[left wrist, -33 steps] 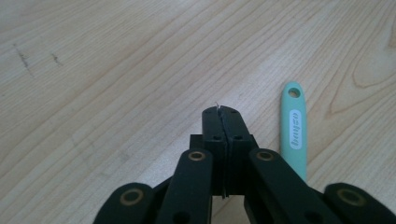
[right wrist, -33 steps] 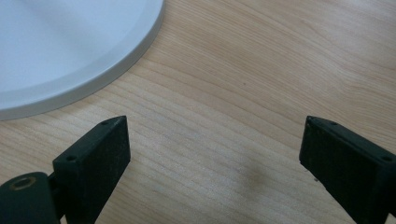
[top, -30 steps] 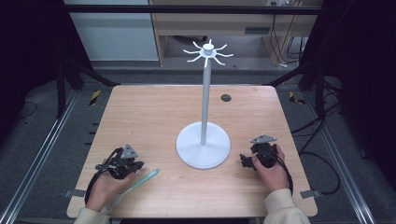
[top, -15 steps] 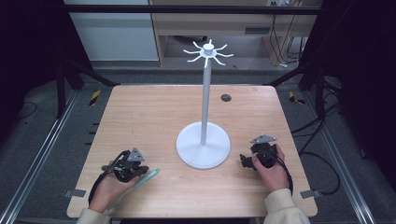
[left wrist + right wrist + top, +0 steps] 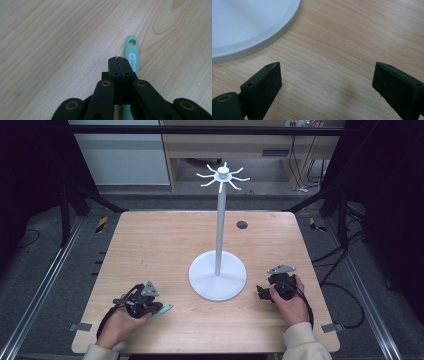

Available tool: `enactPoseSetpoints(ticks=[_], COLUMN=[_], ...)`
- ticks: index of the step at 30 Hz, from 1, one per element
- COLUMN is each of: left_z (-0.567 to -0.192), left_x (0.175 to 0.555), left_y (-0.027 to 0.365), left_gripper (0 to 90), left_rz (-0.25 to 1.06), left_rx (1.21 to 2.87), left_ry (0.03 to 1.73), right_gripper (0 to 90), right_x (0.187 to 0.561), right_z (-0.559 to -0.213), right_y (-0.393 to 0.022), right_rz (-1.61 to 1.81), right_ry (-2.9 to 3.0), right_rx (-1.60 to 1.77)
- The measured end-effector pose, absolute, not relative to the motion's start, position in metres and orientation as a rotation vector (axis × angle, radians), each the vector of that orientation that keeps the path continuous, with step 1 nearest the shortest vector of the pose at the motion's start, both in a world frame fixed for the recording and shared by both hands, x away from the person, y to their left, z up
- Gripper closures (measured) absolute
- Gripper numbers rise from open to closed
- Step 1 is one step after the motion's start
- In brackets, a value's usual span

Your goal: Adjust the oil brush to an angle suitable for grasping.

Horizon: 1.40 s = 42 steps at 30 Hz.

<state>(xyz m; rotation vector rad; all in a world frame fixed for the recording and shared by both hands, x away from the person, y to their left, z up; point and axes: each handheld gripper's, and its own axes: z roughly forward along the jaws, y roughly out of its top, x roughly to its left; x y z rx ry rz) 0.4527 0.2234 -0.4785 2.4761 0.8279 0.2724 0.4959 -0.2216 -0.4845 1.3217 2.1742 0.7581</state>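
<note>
The wooden surface (image 5: 165, 245) carries a tall white stand (image 5: 218, 270) with a round base and a ring of bare hooks (image 5: 223, 174) at its top; nothing hangs there yet. A small dark disc (image 5: 242, 225) lies behind the stand, well apart from the hands.

The right tongs (image 5: 263, 291) rest just beside the base, jaws wide apart with only bare wood between them. The left tongs (image 5: 156, 306) lie low near the front left, and the left gripper view shows their jaws pressed together.

A mint-green handle (image 5: 131, 56) with a hole at its end lies flat on the surface, running under and past the closed tips; whether they pinch it cannot be told.

The work looks to be at its very start: the handle is not lifted, and carrying it to a hook is all still to do.
</note>
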Motion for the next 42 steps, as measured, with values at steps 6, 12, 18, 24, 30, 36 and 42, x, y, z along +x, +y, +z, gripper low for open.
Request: enactPoseSetpoints(ticks=[6,12,18,24,30,36,42], left_z=[-0.473,-0.452,-0.444,-0.447,-0.451,-0.456,-0.459], left_x=[0.452,0.446,0.435,0.428,0.427,0.43,0.431], left_y=[0.221,0.229,0.237,0.235,0.233,0.234,0.237], left_gripper=[90.0,87.2,80.3,73.1,67.7,69.4,70.7], left_rz=[0.288,0.289,0.253,0.209,0.174,0.161,0.147], left_rx=[2.502,2.569,2.657,2.753,2.812,2.851,2.867], left_ry=[0.812,0.816,0.834,0.805,0.814,0.838,0.848], right_gripper=[9.3,9.3,9.3,9.3,9.3,9.3,9.3], right_x=[0.496,0.496,0.496,0.495,0.495,0.495,0.495], right_z=[-0.484,-0.484,-0.484,-0.483,-0.483,-0.484,-0.484], right_y=[-0.222,-0.223,-0.223,-0.224,-0.223,-0.223,-0.223], right_rz=[0.758,0.758,0.758,0.759,0.76,0.761,0.761], right_ry=[2.172,2.171,2.164,2.164,2.164,2.165,2.165], right_rx=[1.322,1.324,1.325,1.325,1.328,1.327,1.328])
